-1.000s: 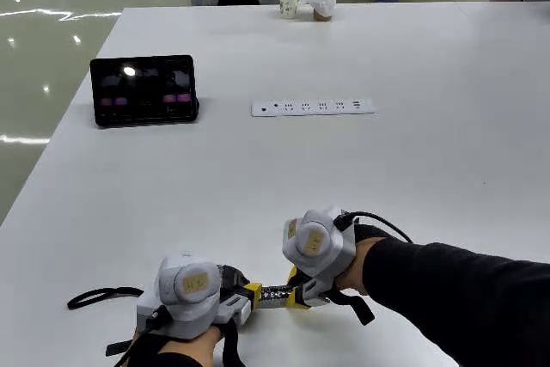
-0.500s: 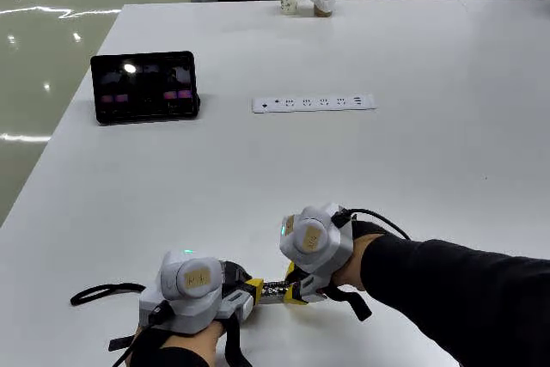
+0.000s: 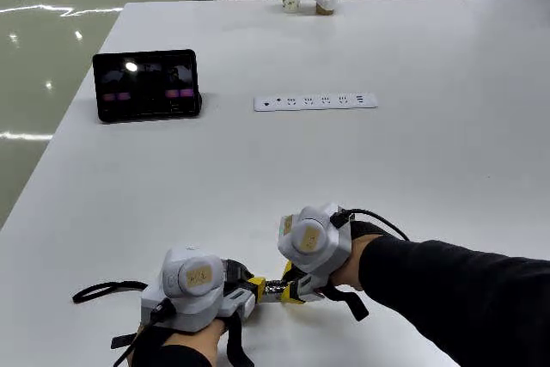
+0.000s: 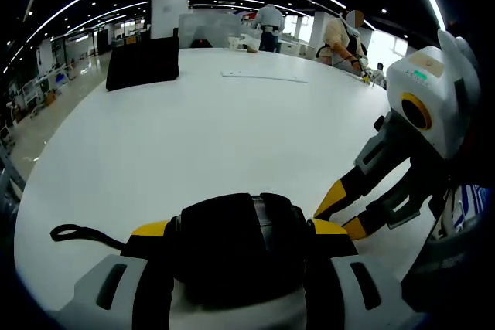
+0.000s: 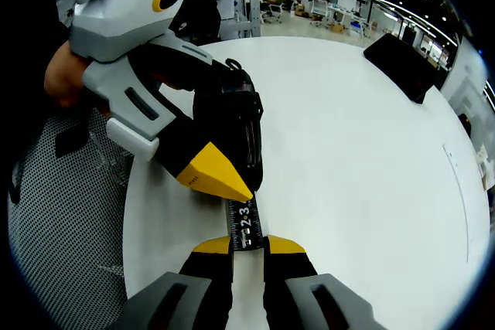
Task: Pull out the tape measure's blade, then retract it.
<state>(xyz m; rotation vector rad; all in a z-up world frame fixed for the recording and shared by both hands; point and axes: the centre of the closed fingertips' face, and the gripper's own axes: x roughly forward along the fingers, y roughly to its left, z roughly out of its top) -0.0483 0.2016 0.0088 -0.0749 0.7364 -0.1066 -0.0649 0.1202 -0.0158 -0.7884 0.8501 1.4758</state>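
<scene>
The gap between the two pairs of tongs has narrowed over the last second. The strip of blade (image 5: 245, 223) showing between them is now shorter than it was, down to a short printed stretch. I read this as the pull-out being finished and the retraction well under way, with little blade left to feed back.

The left tongs (image 4: 241, 231) are clamped on the black tape measure case (image 4: 241, 256), one yellow-tipped jaw on each side of it. The case sits low over the white bench (image 3: 387, 169), though I cannot tell whether it touches the bench. The right tongs (image 5: 247, 246) are closed on the free end of the blade, with the jaws almost together and the blade running straight out from between them into the mouth of the case. In the right gripper view, a yellow jaw tip of the left tongs lies just beside that mouth.

A black strap (image 3: 99, 291) trails on the bench on the far side of the left tongs from the right tongs. Well beyond both pairs of tongs lie a white power strip (image 3: 315, 101) and a dark tablet (image 3: 146, 85).

To finish, the right tongs probably need to ease the tip the rest of the way in before letting go. Released early, the spring could snap the blade home.
</scene>
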